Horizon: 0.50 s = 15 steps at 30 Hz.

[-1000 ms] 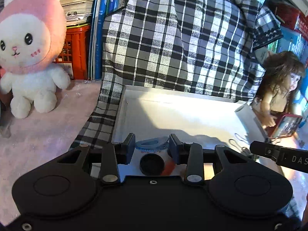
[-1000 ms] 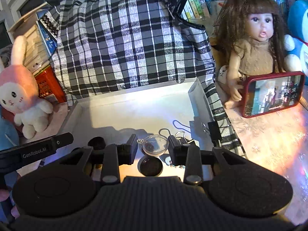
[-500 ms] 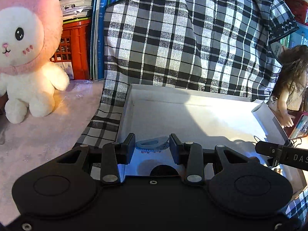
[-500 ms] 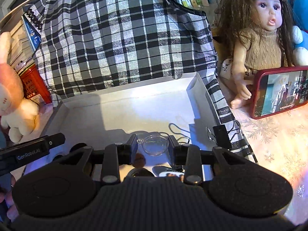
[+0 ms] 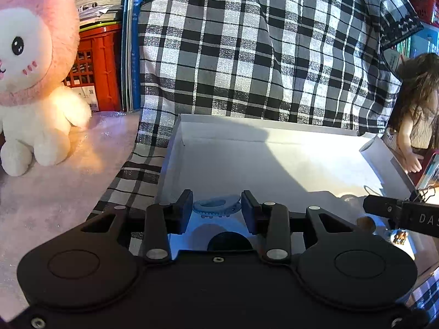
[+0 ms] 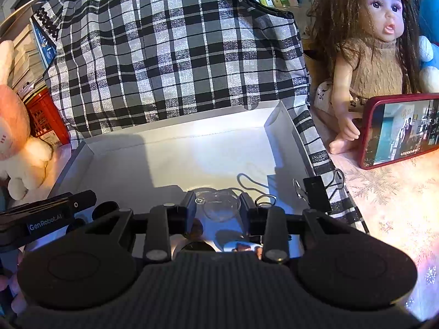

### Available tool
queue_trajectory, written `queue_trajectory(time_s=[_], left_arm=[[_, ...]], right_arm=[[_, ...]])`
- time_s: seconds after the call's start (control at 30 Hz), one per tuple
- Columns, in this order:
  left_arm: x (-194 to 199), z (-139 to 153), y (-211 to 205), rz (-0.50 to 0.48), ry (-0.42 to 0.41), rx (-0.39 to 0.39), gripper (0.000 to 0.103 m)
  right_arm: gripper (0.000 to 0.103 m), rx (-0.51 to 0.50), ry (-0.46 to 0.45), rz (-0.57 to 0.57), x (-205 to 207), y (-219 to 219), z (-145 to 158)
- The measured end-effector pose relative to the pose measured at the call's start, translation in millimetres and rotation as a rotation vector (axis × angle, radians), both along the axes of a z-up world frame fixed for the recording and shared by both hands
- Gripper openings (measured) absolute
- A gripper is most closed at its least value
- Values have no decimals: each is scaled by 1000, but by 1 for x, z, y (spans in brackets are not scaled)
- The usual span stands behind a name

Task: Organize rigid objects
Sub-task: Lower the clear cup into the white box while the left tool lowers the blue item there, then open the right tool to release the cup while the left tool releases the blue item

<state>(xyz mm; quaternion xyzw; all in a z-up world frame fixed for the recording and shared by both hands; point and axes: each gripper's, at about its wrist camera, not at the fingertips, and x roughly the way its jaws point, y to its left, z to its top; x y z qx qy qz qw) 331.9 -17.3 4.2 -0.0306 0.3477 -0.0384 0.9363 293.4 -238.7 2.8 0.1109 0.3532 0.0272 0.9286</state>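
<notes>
The left hand-held gripper (image 5: 216,207) pinches a blue hair claw clip (image 5: 216,205) between its narrowly set fingers, carrying it just above the near edge of the white cardboard box (image 5: 274,134) ahead, apparently for sorting there. The right hand-held gripper (image 6: 216,209) likewise grips a small clear glass cup (image 6: 219,207) over the box floor. A black binder clip (image 6: 317,193), just right of it, clamps the box wall.

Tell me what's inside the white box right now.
In the white box: a blue hair clip and a clear plastic cup, each between a hand-held gripper's fingers, plus dark round lids. The near floor is hidden behind the gripper bodies.
</notes>
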Motion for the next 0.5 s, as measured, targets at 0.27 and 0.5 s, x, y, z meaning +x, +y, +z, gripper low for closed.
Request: queue_trajectory(time_s=[0.27,0.5], left_arm=[[-1,-2,-1,-6,-14,12,37],[-2,-4,-3,-15,-29,35,37]], right_arm=[[40,-9,-2,7,1,0,-4],[42,-10,-9,12,1,0,-4]])
